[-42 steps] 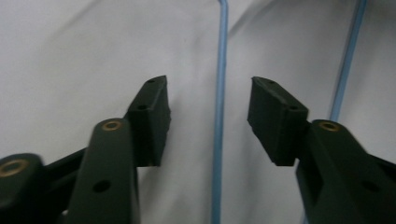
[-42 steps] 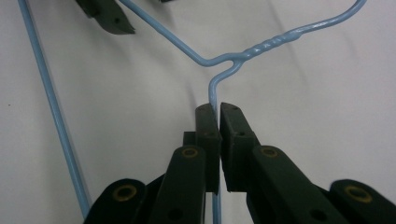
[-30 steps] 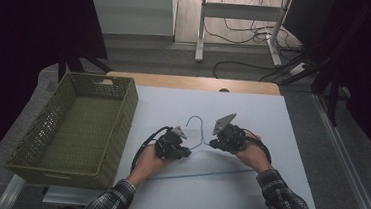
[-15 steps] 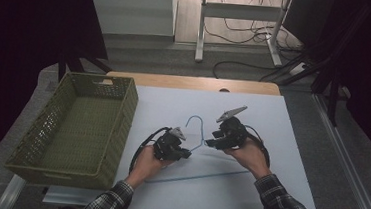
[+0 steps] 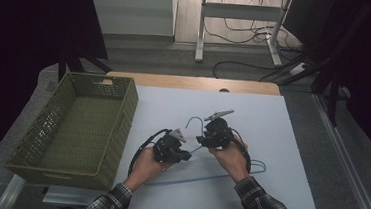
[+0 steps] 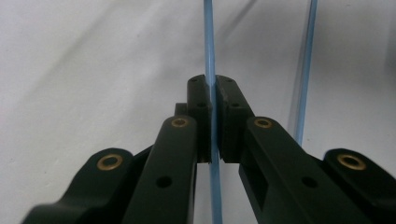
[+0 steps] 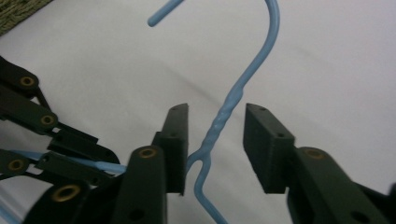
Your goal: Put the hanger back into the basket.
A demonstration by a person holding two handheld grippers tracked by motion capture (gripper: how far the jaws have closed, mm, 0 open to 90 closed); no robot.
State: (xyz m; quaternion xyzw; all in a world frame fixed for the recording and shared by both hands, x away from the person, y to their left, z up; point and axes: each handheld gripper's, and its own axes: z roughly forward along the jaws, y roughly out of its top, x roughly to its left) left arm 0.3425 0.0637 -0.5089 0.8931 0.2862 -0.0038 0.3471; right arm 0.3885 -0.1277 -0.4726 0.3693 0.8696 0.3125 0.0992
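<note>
Right gripper view: thin light-blue wire hanger (image 7: pixel 223 119), twisted neck w/ hook curling up, lies on white table (image 7: pixel 341 60). Right gripper (image 7: pixel 216 140) spread either side of neck; left gripper (image 6: pixel 212 119) pinching its arm wire.

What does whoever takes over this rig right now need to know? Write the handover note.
Left gripper: fingers shut on one wire arm of the blue hanger.
Right gripper: fingers open, set either side of the hanger's twisted neck, not yet closed.
The hanger lies on the white table, hook pointing away from the person; the green basket stands at the left, with nothing in it that I can see.
Done: left grasp.
Left, probably: close the right fingers on the neck, then lift the hanger, perhaps toward the basket.
</note>
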